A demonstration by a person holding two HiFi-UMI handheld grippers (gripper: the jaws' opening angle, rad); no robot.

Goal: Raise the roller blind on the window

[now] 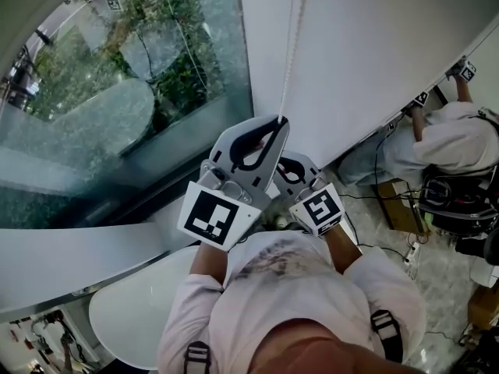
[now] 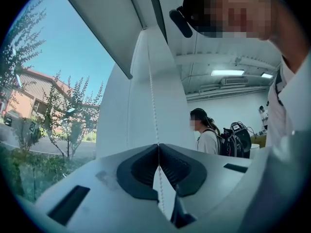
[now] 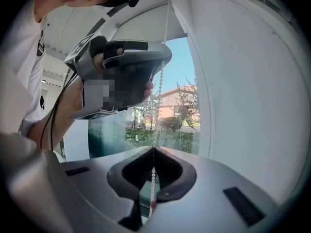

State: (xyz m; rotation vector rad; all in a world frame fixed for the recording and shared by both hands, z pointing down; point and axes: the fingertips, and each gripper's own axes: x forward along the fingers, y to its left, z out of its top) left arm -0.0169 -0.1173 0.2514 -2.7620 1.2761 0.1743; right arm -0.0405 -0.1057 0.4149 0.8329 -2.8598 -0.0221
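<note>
The left gripper (image 1: 279,120) is the higher one. Its fingers (image 2: 141,171) are pressed together, and they pinch the thin white bead chain (image 1: 290,53) right at their tips. In the left gripper view the chain (image 2: 151,96) goes straight up from the tips, in front of a white wall, and a bit of it hangs down behind them.

The right gripper (image 1: 292,170) sits just under the left one, very close. Its fingers (image 3: 172,171) are shut too, and they pinch the same chain lower down. In the right gripper view the beads (image 3: 159,89) drop from the left gripper (image 3: 121,72) into the spot where the two tips meet, and more beads hang between the dark pads below (a small red bit shows near the bottom).

The window (image 1: 117,115) is to the left of both grippers, with green trees outside. High over the glass is a white sheet that looks like the roller blind (image 3: 146,25). The chain runs up beside its edge.
</note>
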